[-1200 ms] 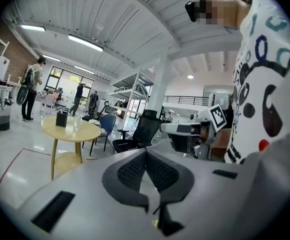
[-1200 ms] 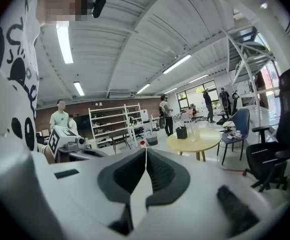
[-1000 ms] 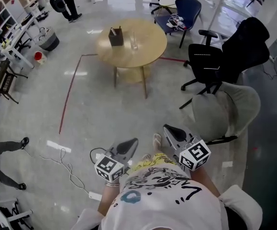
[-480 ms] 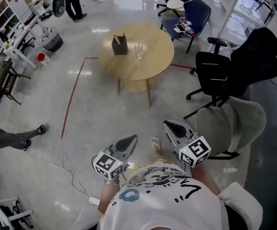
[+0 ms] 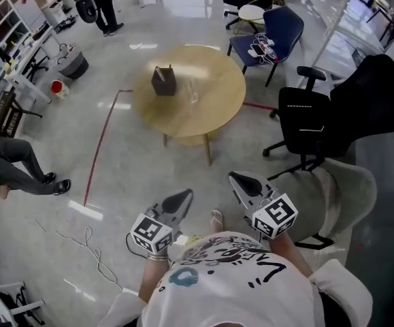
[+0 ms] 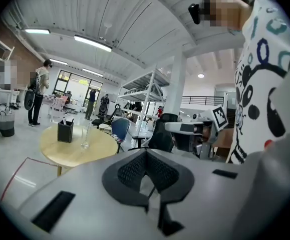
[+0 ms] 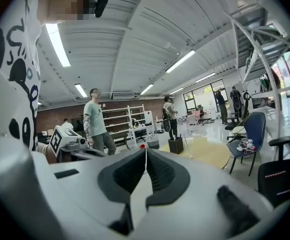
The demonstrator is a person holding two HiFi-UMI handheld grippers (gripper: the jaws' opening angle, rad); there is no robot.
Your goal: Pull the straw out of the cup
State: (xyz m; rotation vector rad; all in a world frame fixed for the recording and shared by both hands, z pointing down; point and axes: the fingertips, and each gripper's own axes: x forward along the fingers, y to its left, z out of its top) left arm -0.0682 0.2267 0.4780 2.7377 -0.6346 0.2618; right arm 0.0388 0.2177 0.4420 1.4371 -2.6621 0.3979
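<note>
Far ahead stands a round wooden table [image 5: 217,94]. A clear glass cup [image 5: 193,91] stands near its middle, beside a dark box [image 5: 163,81]. The left gripper view shows the cup [image 6: 85,137] with a thin straw leaning in it, right of the box [image 6: 64,131]. My left gripper [image 5: 182,199] and right gripper [image 5: 241,181] are held close to my body, well short of the table, both shut and empty. Each gripper view shows its jaws meeting at the tip: left gripper [image 6: 146,153], right gripper [image 7: 146,152].
A black office chair [image 5: 305,114] and a grey armchair [image 5: 336,182] stand at the right, a blue chair [image 5: 271,22] behind the table. Red tape [image 5: 100,145] marks the floor on the left. A person's legs [image 5: 23,165] are at the left edge, a cable [image 5: 91,247] lies nearby.
The table has come nearer and lower in the head view. The person at the left has walked further in. Both grippers stay shut and held as before.
</note>
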